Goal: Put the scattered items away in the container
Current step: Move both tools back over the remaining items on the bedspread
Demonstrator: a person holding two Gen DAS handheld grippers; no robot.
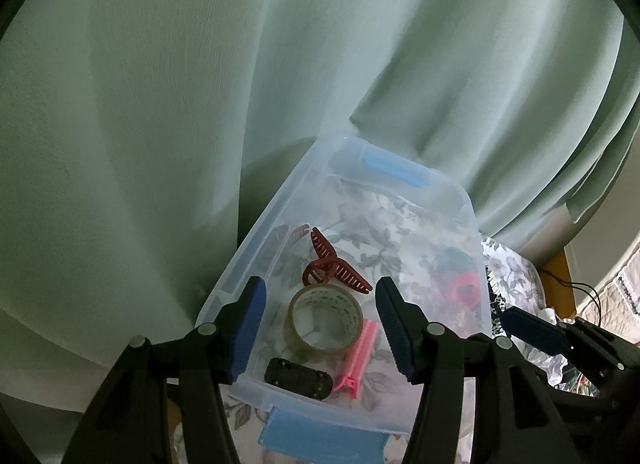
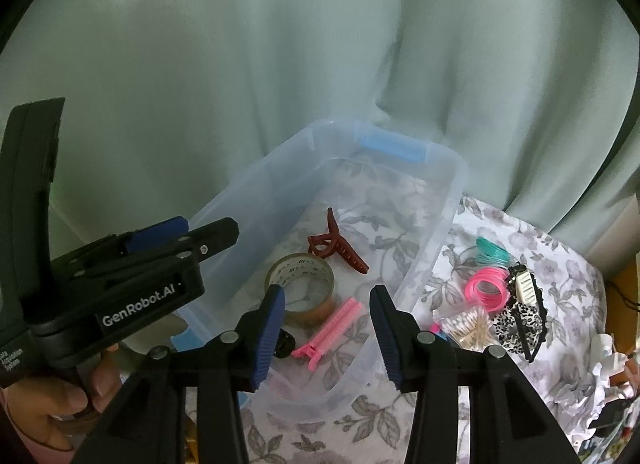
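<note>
A clear plastic container (image 1: 256,248) (image 2: 448,200) with blue latches stands on a flowered cloth. Inside lie a dark red claw clip (image 1: 336,266) (image 2: 340,248), a roll of clear tape (image 1: 326,320) (image 2: 302,286), a pink clip (image 1: 358,356) (image 2: 328,328) and a small black clip (image 1: 298,378) (image 2: 285,342). My left gripper (image 1: 320,328) hangs open over the container's near end, nothing between its fingers. My right gripper (image 2: 328,338) is open above the pink clip, holding nothing. Outside, to the right, lie pink hair ties (image 2: 486,288), teal hair ties (image 2: 492,252), a bag of cotton swabs (image 2: 466,326) and a leopard-print clip (image 2: 520,318).
A pale green curtain (image 1: 280,84) (image 2: 280,64) hangs close behind the container. In the right wrist view a hand (image 2: 52,408) holds the left gripper's body (image 2: 120,292) at the left. Crumpled white stuff (image 2: 600,380) lies at the cloth's right edge.
</note>
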